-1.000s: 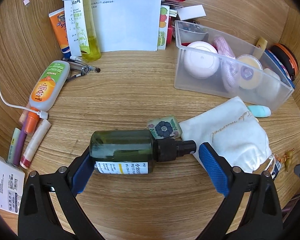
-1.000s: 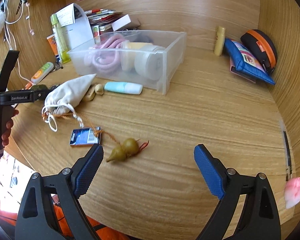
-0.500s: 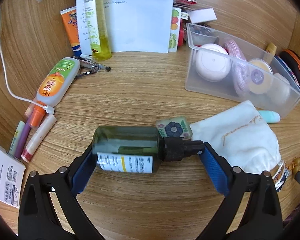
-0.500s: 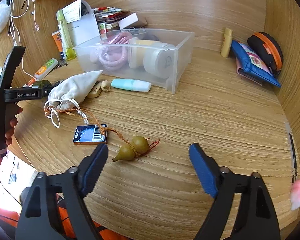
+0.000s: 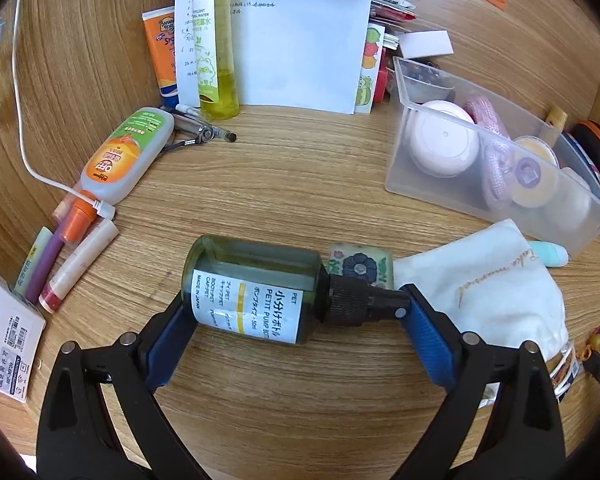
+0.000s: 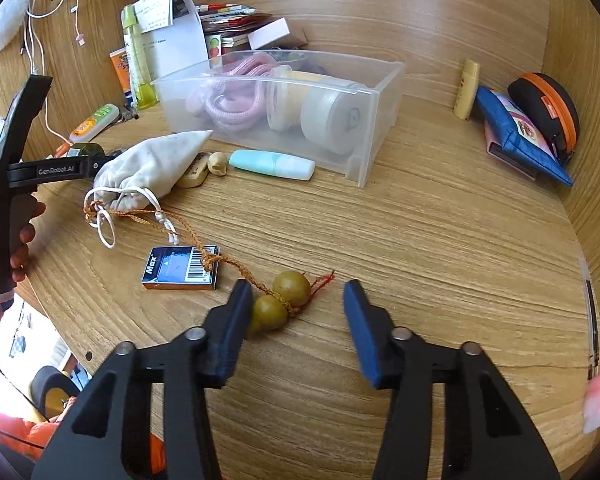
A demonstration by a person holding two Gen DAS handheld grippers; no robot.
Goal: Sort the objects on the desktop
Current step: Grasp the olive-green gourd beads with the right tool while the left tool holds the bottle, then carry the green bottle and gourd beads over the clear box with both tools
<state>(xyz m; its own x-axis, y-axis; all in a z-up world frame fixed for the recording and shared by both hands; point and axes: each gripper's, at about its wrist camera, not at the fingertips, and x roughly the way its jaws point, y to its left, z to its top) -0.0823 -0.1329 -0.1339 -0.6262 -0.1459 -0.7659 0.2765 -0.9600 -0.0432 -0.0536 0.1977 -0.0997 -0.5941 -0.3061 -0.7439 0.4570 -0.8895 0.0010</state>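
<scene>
My left gripper (image 5: pixel 296 312) is shut end to end on a dark green pump bottle (image 5: pixel 256 290), which lies sideways with its black cap to the right, just above the desk. My right gripper (image 6: pixel 298 294) is open and half closed around a small olive gourd charm (image 6: pixel 282 300) on an orange cord; its left finger touches the gourd, its right finger stands apart. A clear plastic bin (image 6: pixel 374 120) (image 5: pixel 400 160) holds a pink rope, jars and a white round case. The left gripper shows in the right wrist view (image 6: pixel 32 170).
A white drawstring pouch (image 5: pixel 480 284) (image 6: pixel 152 166) lies beside the bottle. A floral tin (image 5: pixel 360 266), a mint tube (image 6: pixel 272 164), a blue card box (image 6: pixel 180 268), an OFF bottle (image 5: pixel 124 160), pens, papers and a yellow bottle (image 5: pixel 216 48) crowd the desk. Pouches (image 6: pixel 524 132) lean at the right wall.
My left gripper closed on the green bottle and lifted it slightly, rolling its label upward. My right gripper moved forward over the gourd charm and narrowed its opening.
</scene>
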